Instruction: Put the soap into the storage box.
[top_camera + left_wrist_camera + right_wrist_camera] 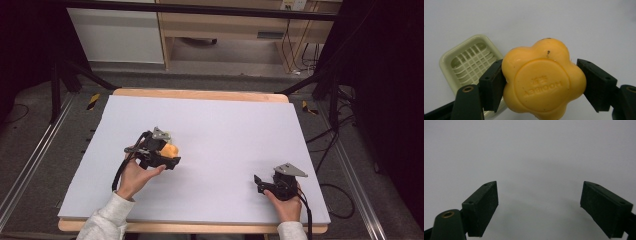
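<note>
Bench (215, 125): pale grey sheet on a wooden top, dark floor and cables around, light cabinet at 12 o'clock beyond the far edge.

Left gripper (167, 159): at about 9 o'clock from the sheet's centre, held in the left hand (134, 176), grey plate on top. Fingers (492, 85) clenched on the soap (543, 78), one pad against each side; right-hand pad touching the soap's edge in the left gripper view. Soap orange, flower-shaped, with a round embossed panel and raised lettering seen upside down; a few dark specks on the upper lobe. Soap clear of the sheet, as judged from the left gripper view, carried between the fingers.

Dish (471, 62): pale green, rectangular with rounded corners, slotted grid floor. Lies on the sheet at 10 o'clock from the soap in the left gripper view, partly behind the left finger. Whether soap and dish touch: cannot tell. In the high view, a pale edge of the dish (167, 134) just shows at 12 o'clock from the left gripper.

Right gripper (261, 184): at about 4 o'clock from the sheet's centre, near the front edge, well apart from the left gripper, held in the right hand (287, 204). Fingers (482, 207) released, wide gap, bare sheet between them.
</note>
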### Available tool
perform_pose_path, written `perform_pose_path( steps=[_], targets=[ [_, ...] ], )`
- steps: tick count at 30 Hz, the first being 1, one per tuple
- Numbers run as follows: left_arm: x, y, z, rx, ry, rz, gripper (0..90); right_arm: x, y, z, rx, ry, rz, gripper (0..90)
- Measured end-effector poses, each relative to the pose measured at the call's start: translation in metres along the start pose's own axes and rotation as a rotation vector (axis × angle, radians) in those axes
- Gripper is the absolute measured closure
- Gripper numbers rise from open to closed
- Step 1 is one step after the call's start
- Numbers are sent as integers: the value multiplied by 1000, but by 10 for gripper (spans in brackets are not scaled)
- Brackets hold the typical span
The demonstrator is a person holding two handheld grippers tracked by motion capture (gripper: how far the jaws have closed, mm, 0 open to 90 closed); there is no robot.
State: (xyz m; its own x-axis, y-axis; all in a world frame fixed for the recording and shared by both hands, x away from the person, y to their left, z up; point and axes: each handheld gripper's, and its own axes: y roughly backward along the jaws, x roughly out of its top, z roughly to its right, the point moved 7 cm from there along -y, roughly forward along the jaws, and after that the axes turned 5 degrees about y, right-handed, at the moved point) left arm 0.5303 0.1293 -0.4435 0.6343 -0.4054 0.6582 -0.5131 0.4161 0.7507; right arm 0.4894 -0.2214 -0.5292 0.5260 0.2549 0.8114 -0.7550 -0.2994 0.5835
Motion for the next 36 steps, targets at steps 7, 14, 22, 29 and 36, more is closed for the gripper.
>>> perform_pose_path(
  steps=[7, 14, 22, 29, 36],
  targets=[
    [5, 2, -11, 21, 20, 7, 267, 0, 0, 0, 1, -1, 1, 152],
    [11, 1, -19, 42, 36, 7, 267, 0, 0, 0, 4, 1, 0, 152],
    [15, -4, -31, 65, 59, -3, 267, 0, 0, 0, 3, -1, 1, 154],
    [15, -10, -42, 82, 82, -10, 267, 0, 0, 0, 6, 1, 0, 153],
    [13, -17, -52, 106, 88, -40, 267, 0, 0, 0, 6, -2, 0, 153]
  ],
)
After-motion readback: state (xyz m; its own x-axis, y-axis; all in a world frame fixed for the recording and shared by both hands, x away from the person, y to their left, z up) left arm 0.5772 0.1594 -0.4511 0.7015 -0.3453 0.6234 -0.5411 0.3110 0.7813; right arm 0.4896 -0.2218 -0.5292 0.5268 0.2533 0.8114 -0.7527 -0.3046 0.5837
